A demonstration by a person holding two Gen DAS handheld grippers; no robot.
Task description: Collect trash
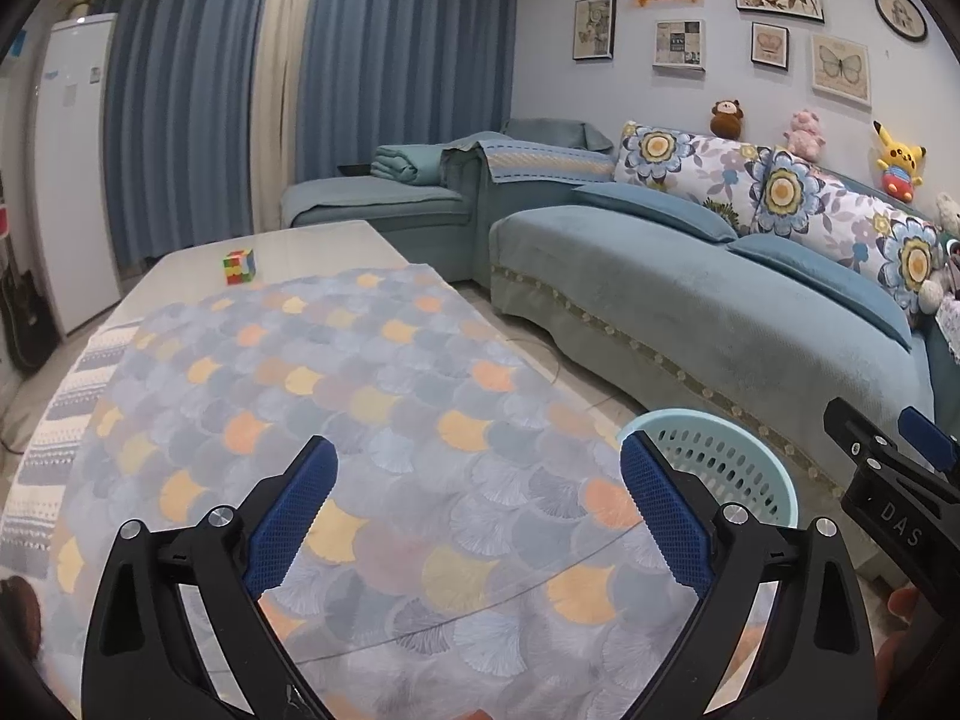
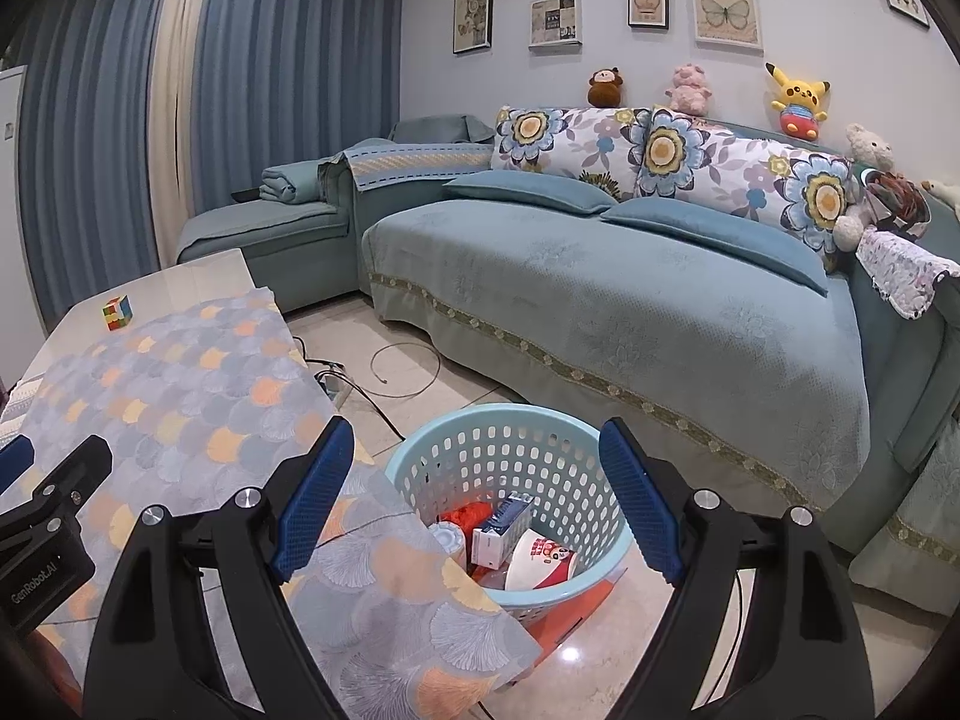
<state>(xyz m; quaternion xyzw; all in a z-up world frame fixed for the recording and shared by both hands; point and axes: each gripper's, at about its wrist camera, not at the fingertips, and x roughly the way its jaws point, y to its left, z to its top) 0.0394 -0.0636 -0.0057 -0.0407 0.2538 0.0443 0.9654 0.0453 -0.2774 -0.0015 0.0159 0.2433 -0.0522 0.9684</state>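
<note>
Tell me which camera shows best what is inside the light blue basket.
The right wrist view: it looks down into the basket, showing a small carton, a printed paper bowl and something red. The left wrist view shows only part of the basket's rim and wall behind a finger, nothing inside.

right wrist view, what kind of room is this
Most likely a home living room: a blue sofa with floral cushions, framed pictures on the wall, and a cloth-covered low table beside a laundry-style basket holding trash.

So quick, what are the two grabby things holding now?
Left hand-held gripper: open, holding nothing.
Right hand-held gripper: open, holding nothing.
</note>
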